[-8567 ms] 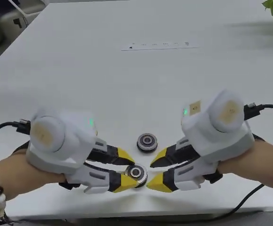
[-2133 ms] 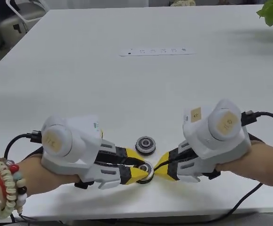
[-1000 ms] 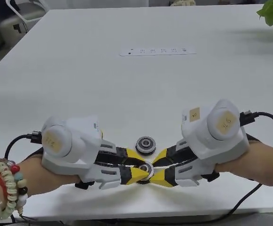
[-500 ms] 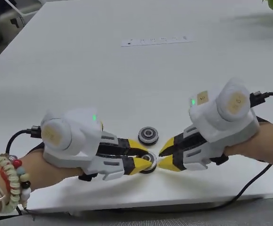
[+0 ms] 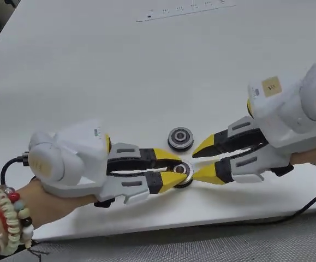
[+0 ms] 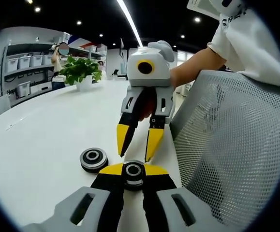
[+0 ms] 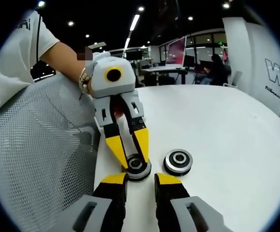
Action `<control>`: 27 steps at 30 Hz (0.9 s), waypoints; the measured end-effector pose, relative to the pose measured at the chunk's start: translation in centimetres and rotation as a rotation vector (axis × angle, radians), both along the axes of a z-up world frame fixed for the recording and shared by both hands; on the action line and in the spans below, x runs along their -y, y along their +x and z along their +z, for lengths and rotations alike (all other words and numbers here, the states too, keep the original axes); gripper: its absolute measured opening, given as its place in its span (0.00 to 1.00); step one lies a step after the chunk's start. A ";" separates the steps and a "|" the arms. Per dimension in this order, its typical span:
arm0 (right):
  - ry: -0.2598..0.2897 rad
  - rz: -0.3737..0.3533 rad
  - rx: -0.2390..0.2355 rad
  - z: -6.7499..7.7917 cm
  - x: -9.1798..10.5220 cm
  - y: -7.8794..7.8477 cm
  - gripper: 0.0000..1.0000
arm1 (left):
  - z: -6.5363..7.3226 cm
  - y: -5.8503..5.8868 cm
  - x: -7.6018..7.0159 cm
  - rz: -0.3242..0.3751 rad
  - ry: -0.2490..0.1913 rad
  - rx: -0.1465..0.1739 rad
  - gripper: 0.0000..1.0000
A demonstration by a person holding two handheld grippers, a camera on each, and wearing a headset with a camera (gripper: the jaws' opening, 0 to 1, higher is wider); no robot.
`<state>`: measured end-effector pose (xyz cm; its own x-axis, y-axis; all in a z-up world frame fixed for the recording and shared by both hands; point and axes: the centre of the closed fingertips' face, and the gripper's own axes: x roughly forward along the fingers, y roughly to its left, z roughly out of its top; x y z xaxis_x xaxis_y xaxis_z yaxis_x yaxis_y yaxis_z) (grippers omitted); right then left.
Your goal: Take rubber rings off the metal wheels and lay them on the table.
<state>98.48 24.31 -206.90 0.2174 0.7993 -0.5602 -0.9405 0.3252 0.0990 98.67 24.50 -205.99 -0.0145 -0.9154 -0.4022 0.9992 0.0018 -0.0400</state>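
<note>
Head view, nearest the front edge of the tabletop: left gripper, yellow-tipped fingers clamped on a small metal wheel, low at the surface, resting or just lifted, hard to tell. Just past it, tip to tip, right gripper, fingers spread apart, close beside the held wheel, not closed on it. A little farther back, a second wheel lying flat, black rubber ring still around it. Far off, a pale strip near the far edge

Judged by looks: stiff and weighty at the metal hub, soft, stretchy and grippy at the ring. Best nipped at the ring's free outer rim and peeled sideways with the hub braced; likely to snap back from a shallow pinch

Left gripper view: held wheel face-on between own fingertips, black band still seated; mesh chair back alongside, potted plant far behind

Right gripper view: the open gap between own fingers, both wheels side by side beyond, a beaded bracelet behind the left gripper
</note>
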 end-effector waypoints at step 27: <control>-0.009 0.020 0.018 -0.4 0.2 -0.3 0.00 | 0.1 0.0 0.6 -0.002 -0.019 -0.023 0.06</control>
